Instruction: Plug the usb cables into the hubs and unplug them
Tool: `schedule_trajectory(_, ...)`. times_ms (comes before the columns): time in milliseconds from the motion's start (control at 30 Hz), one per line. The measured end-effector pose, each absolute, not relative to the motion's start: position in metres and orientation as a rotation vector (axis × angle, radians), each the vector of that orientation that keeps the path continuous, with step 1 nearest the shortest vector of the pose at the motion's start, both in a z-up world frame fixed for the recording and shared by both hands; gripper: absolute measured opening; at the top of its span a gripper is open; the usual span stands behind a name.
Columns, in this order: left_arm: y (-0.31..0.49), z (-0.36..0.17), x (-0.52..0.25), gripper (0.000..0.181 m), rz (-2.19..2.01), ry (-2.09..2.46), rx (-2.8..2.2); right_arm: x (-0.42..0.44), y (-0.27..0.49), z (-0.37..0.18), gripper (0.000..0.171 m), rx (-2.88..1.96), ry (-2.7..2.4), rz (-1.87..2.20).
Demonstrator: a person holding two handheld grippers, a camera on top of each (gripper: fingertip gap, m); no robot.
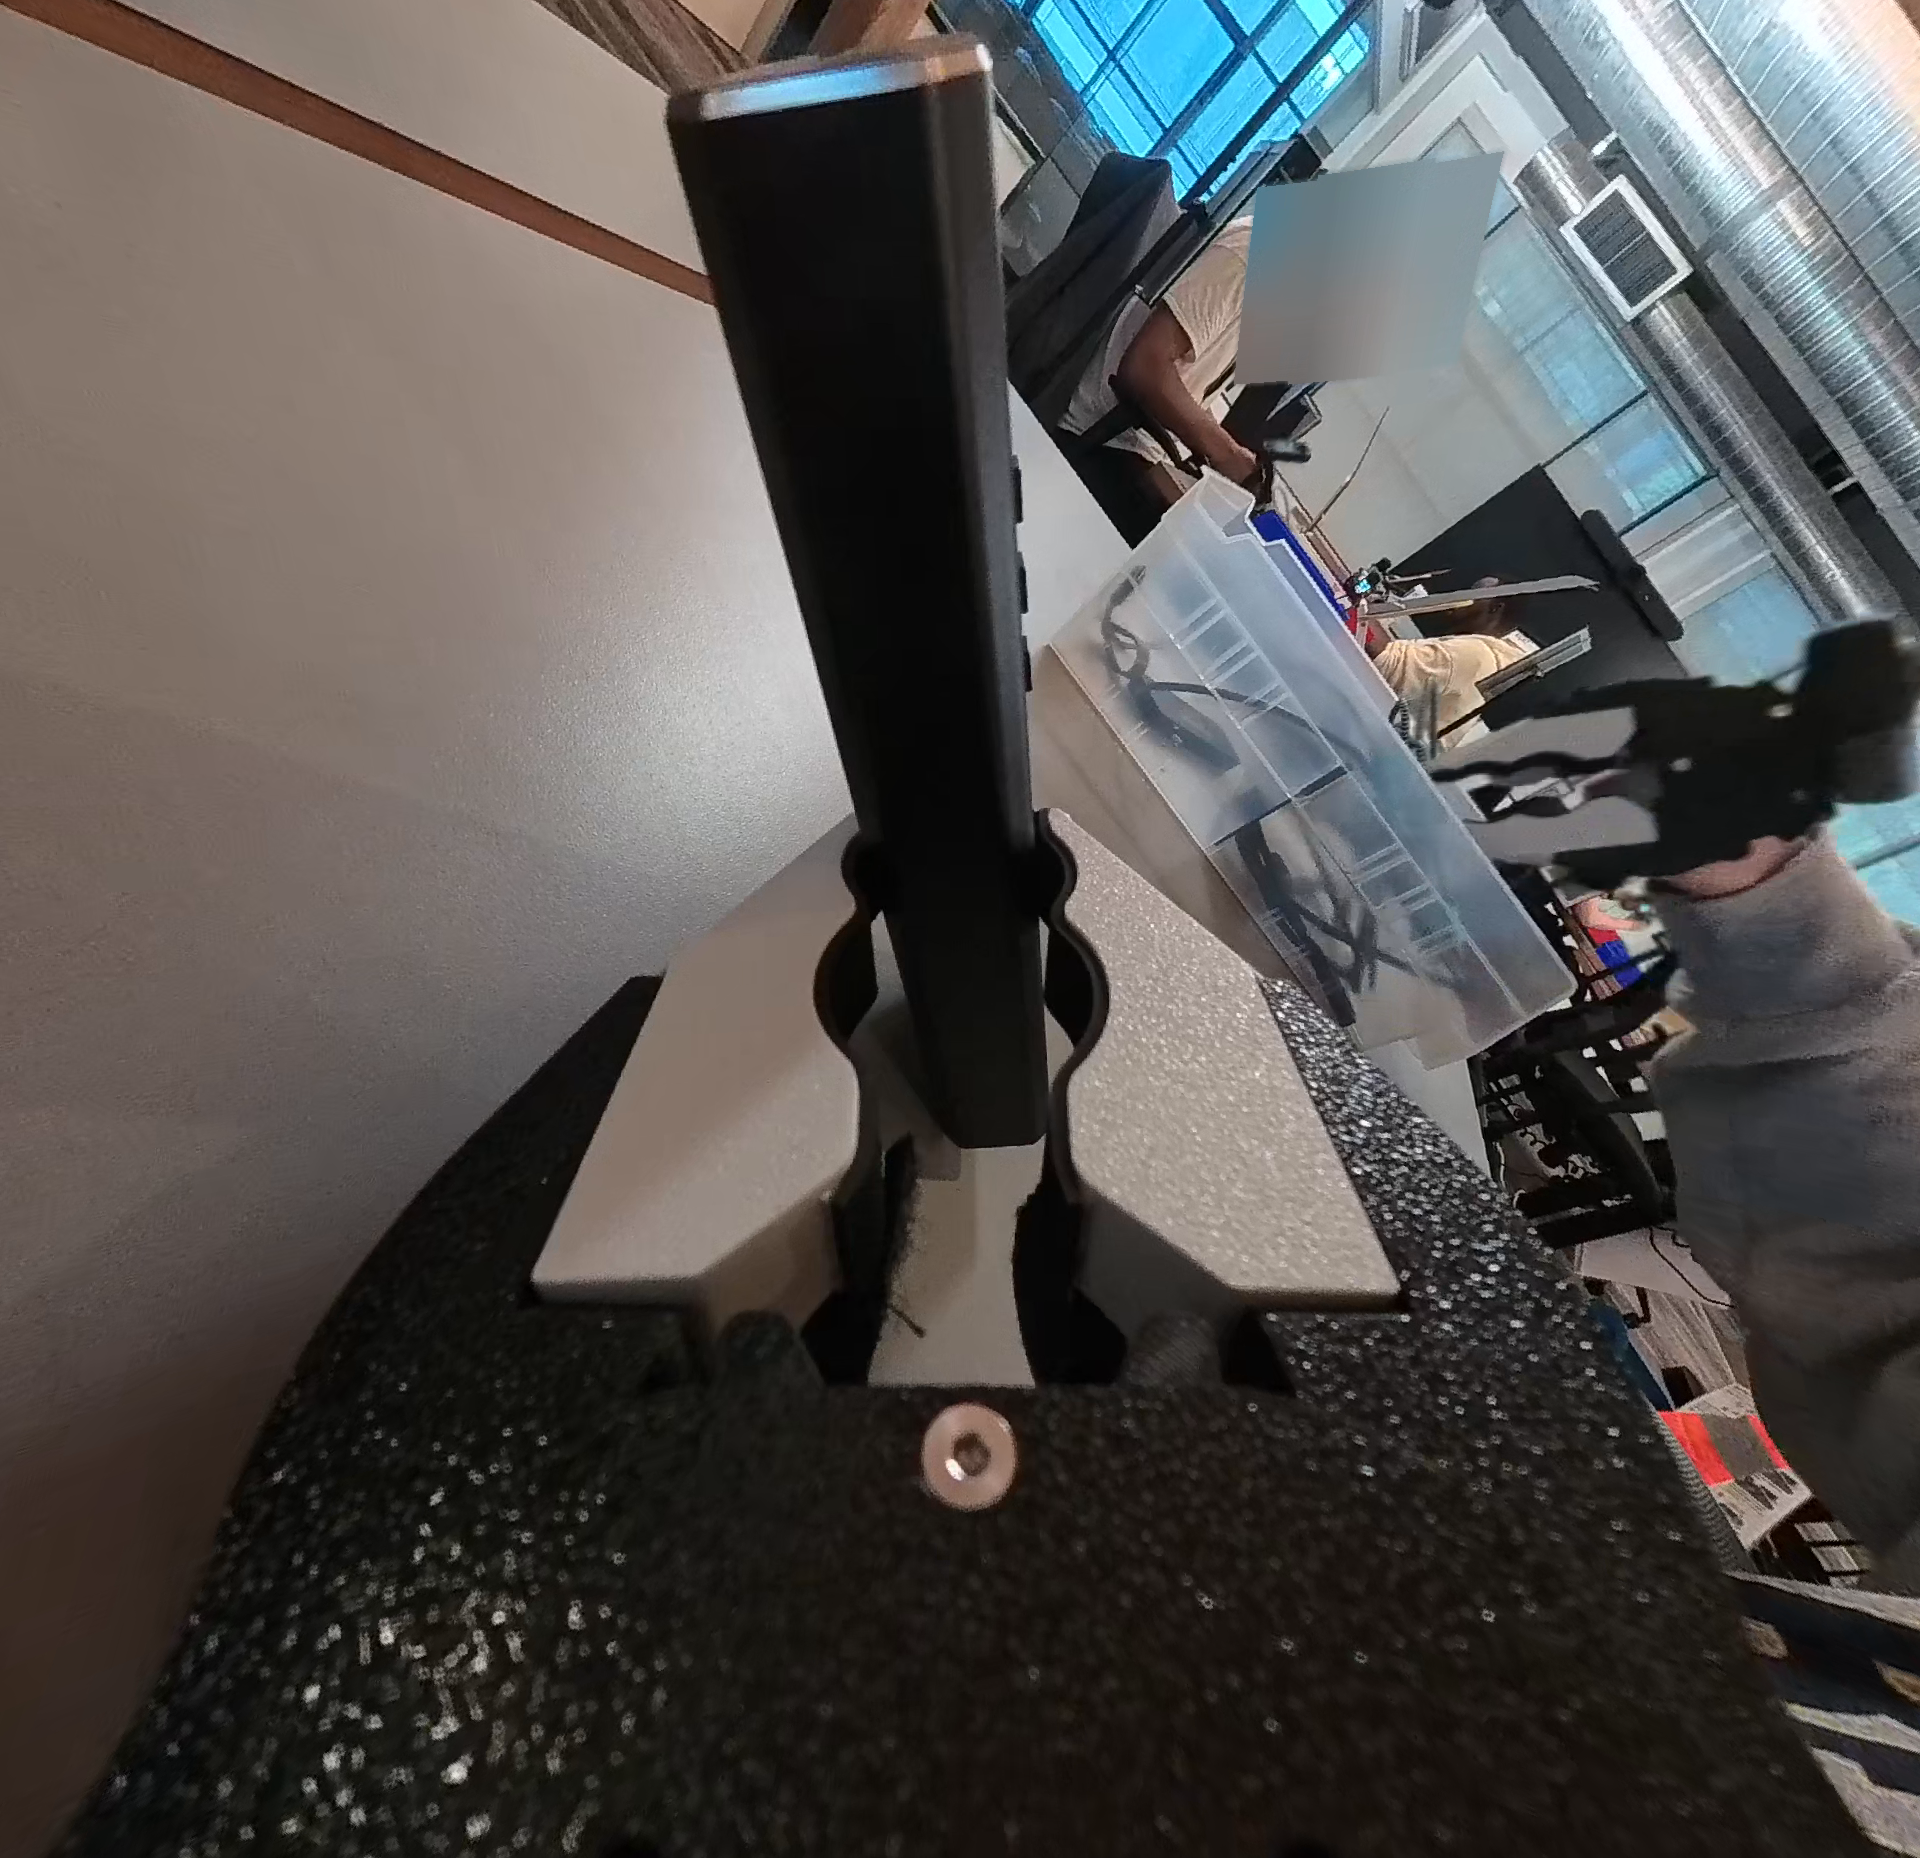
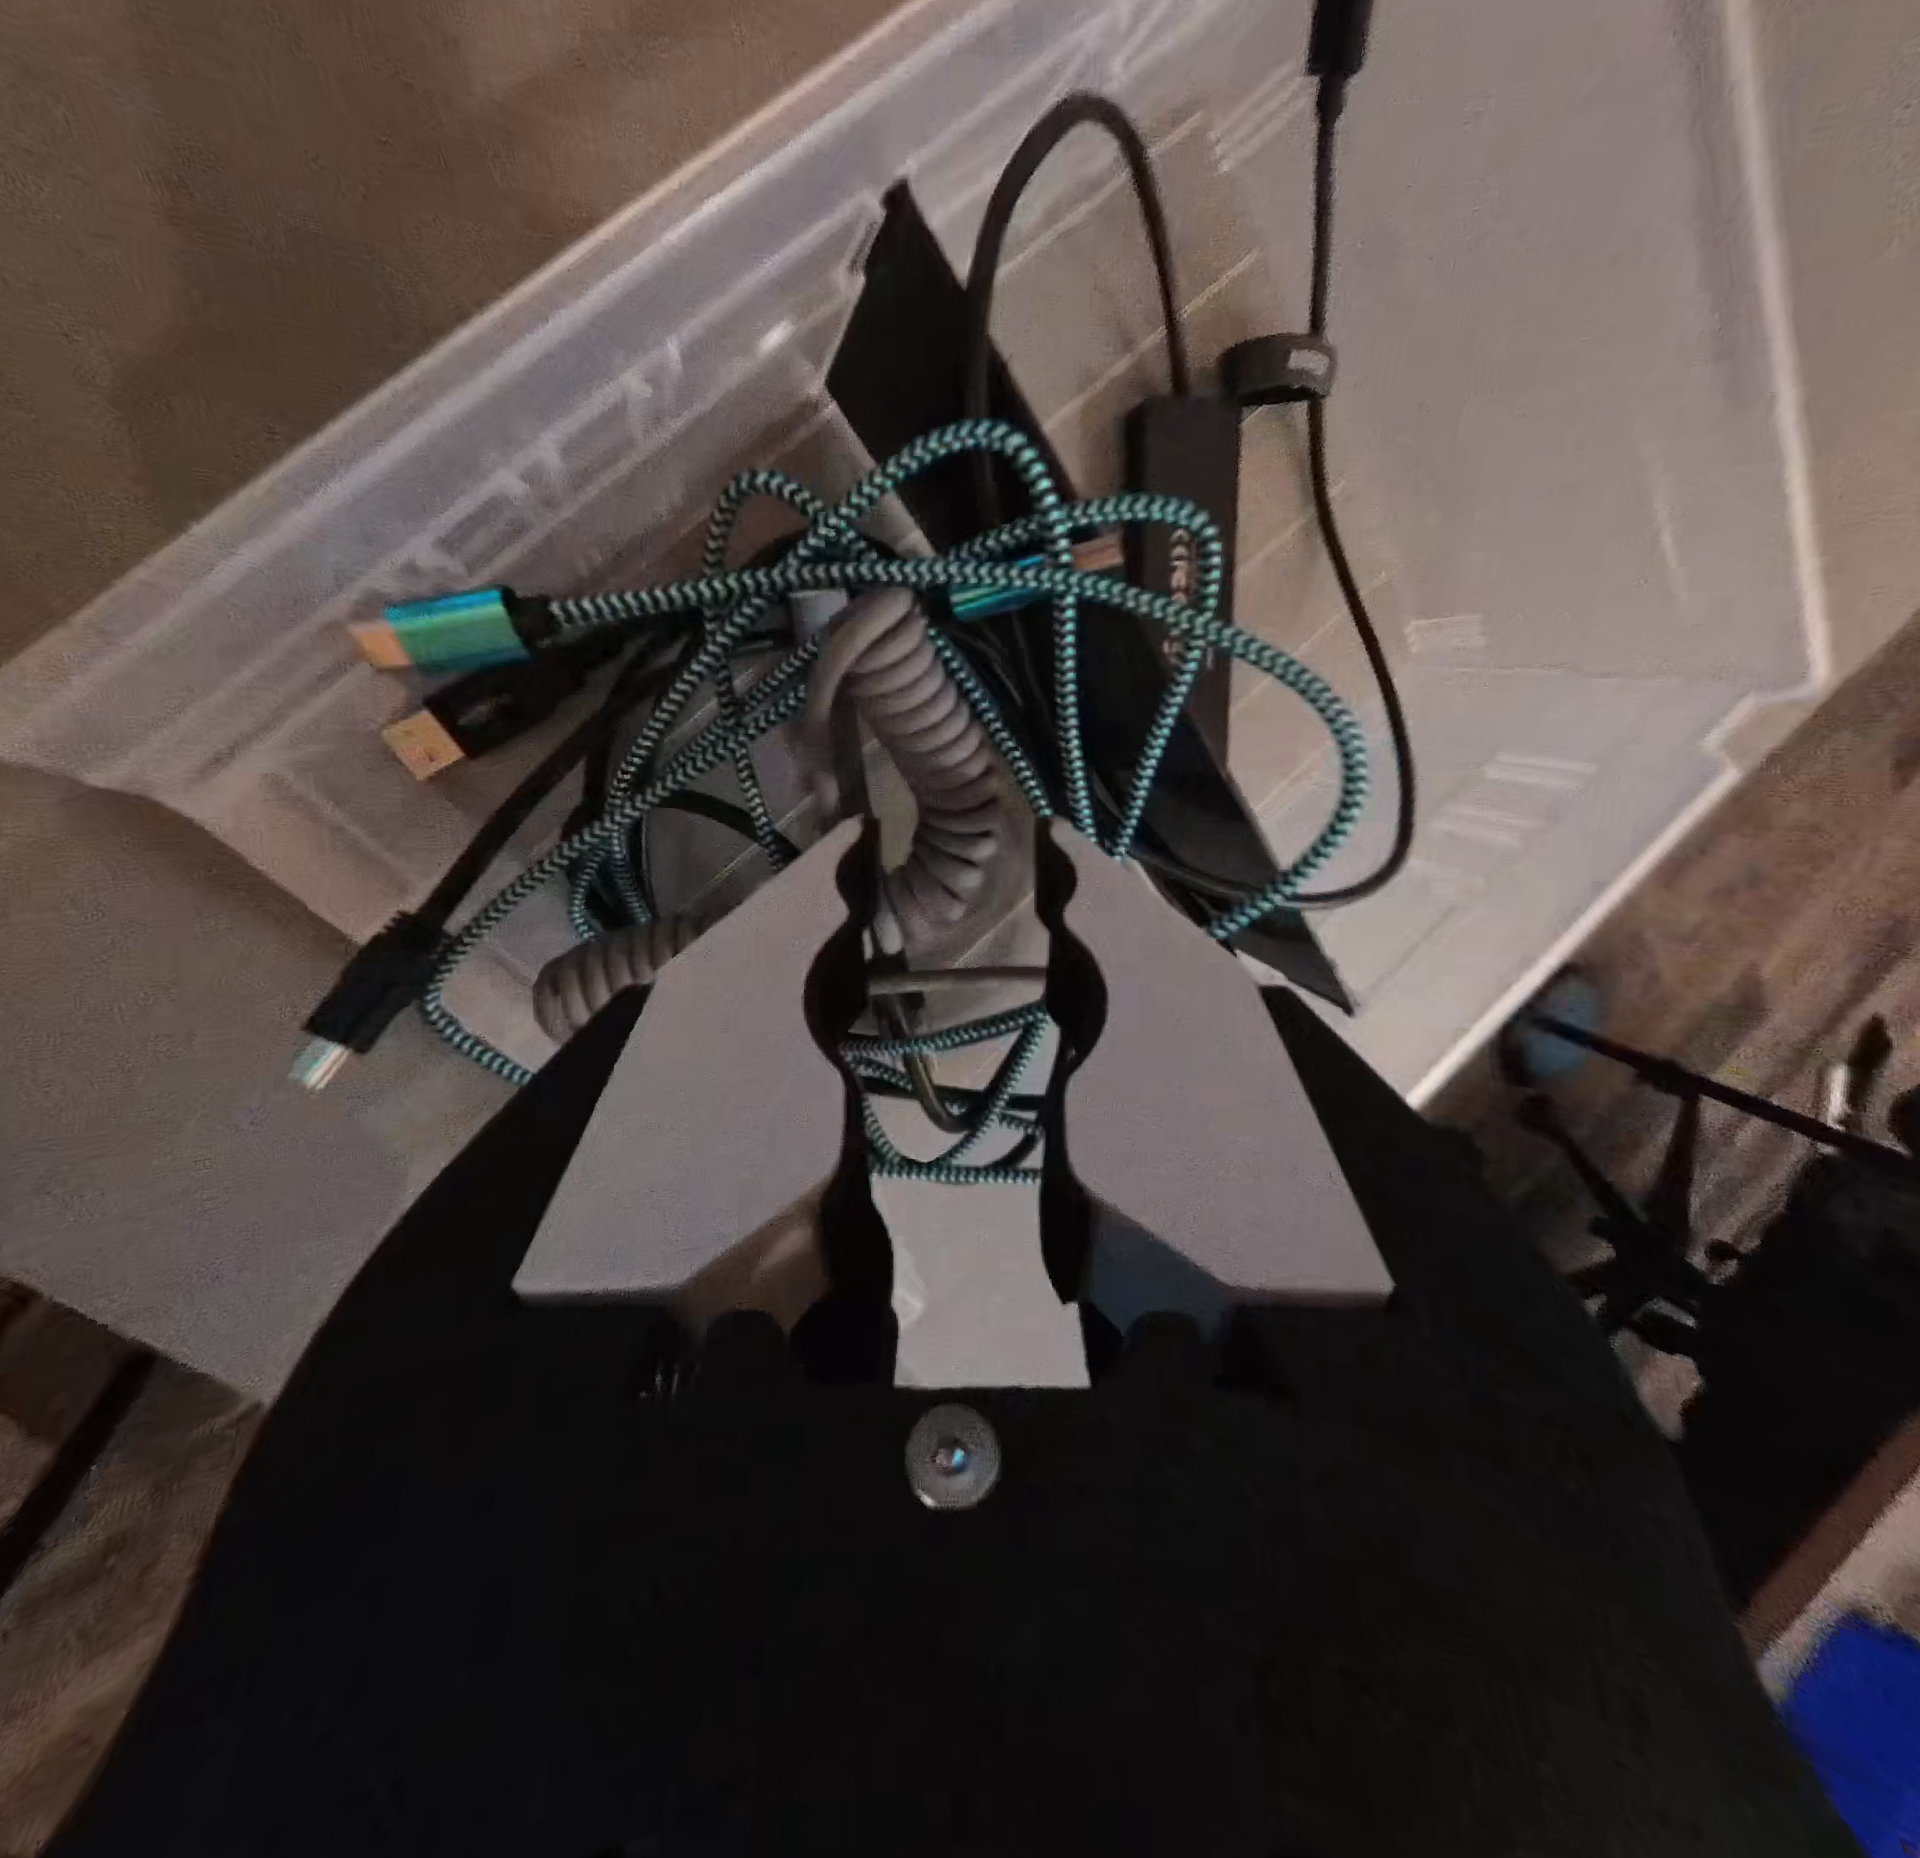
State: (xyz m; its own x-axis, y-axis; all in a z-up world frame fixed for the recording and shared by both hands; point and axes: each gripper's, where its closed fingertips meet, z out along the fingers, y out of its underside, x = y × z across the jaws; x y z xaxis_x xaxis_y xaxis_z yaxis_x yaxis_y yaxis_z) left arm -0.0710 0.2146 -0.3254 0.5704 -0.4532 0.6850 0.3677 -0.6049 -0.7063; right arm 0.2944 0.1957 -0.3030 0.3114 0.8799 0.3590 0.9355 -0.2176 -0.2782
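Over the pale bench point(image 1: 312, 561) my left claw point(image 1: 951, 878) clamped the rigid, slick black hub point(image 1: 862, 520) low, while my right claw point(image 2: 956, 852), jaws narrow and seemingly empty, hung over limp, tangled braided cables point(image 2: 1091, 603), best pinched by their hard teal plug point(image 2: 457, 629).

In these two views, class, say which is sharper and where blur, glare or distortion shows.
Left wrist view: sharper; the black hub is crisp with glare on its top edge, the far right gripper blurred, the window lines bent. Right wrist view: softly blurred throughout, dimmer, the teal braided cable still readable.
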Motion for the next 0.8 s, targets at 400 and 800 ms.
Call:
schedule_trajectory(400, 0.214, -0.325, -0.071, 0.026, -1.147, 0.07, -1.902, 0.275, 0.099, -0.282, 0.059, -2.197, -1.571, 0.196)
schedule_trajectory(800, 0.214, -0.325, -0.07, 0.026, -1.148, 0.077, -1.902, 0.295, 0.099, -0.323, 0.016, -2.307, -1.632, -0.143)
